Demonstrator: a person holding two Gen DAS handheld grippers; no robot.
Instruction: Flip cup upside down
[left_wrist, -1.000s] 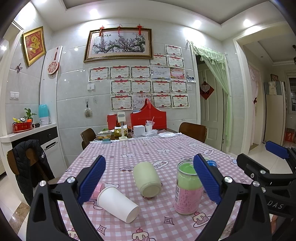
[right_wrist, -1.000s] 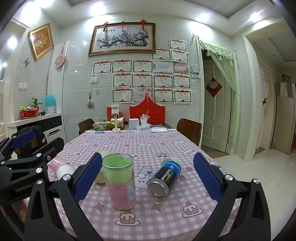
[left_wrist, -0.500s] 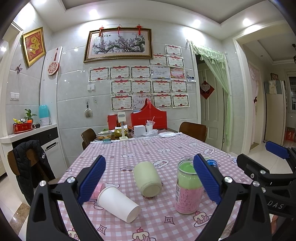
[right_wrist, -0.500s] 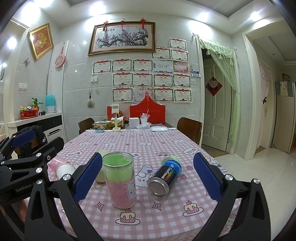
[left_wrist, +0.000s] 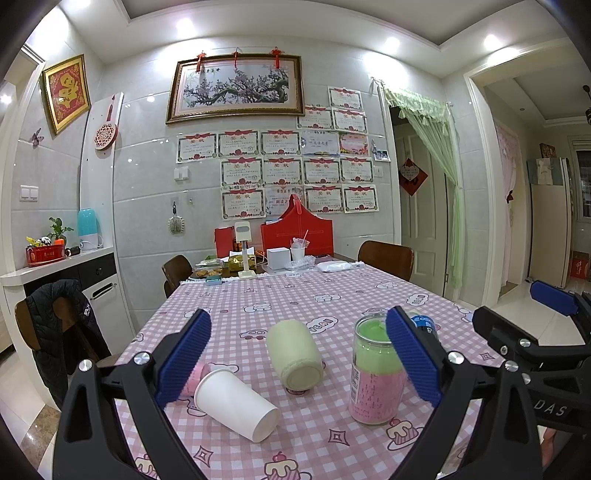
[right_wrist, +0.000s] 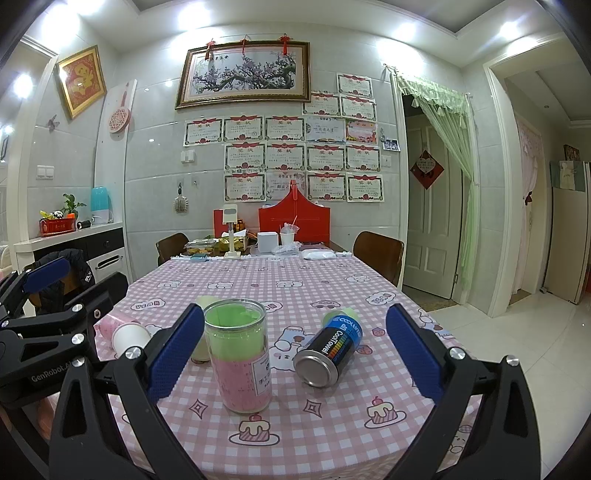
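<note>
A white paper cup (left_wrist: 236, 404) lies on its side on the pink checked tablecloth (left_wrist: 295, 295), near the front left; it also shows in the right wrist view (right_wrist: 131, 334). A cream cup (left_wrist: 295, 354) lies on its side behind it. A clear jar with green and pink filling (left_wrist: 375, 373) stands upright, also in the right wrist view (right_wrist: 240, 354). My left gripper (left_wrist: 297, 363) is open and empty, held above the near table edge. My right gripper (right_wrist: 295, 356) is open and empty, in front of the jar.
A black and blue can (right_wrist: 328, 350) lies on its side right of the jar. A pink cup (left_wrist: 194, 382) lies behind the paper cup. Boxes and food containers (left_wrist: 280, 254) crowd the far end. Chairs (left_wrist: 386, 258) stand around the table.
</note>
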